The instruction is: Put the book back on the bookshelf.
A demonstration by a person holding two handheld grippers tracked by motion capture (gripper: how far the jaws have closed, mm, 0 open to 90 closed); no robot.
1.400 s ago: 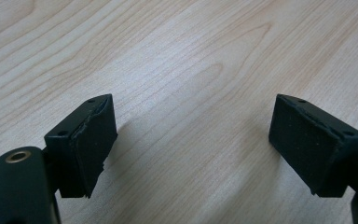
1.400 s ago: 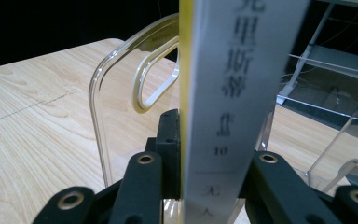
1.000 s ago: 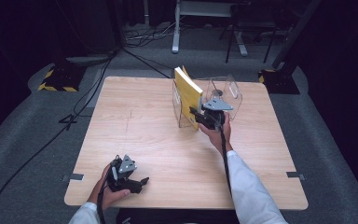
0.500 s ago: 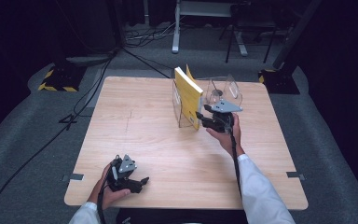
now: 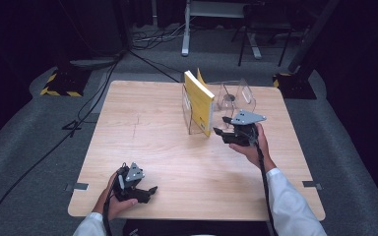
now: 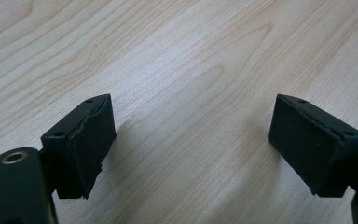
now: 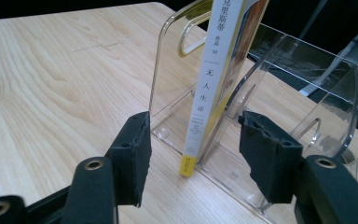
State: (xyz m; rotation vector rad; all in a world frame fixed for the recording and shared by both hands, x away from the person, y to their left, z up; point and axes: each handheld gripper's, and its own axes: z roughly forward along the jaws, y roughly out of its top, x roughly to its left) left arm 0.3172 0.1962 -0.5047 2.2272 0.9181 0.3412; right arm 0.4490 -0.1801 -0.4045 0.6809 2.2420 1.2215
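Near left, the left gripper [image 5: 137,189] rests on the bench [image 5: 147,142] with its fingers [image 6: 86,140] spread and nothing between them. Mid right, the right gripper [image 5: 229,135] sits just before the book [image 5: 199,101]; its fingers [image 7: 133,156] have just been opening and now stand released, off the spine on either side. Farther back, the yellow book stands upright in the left slot of the clear rack [image 5: 236,96] at the bench's far middle. Judged progress: shelving appears done; what seems left is to draw the right hand clear.
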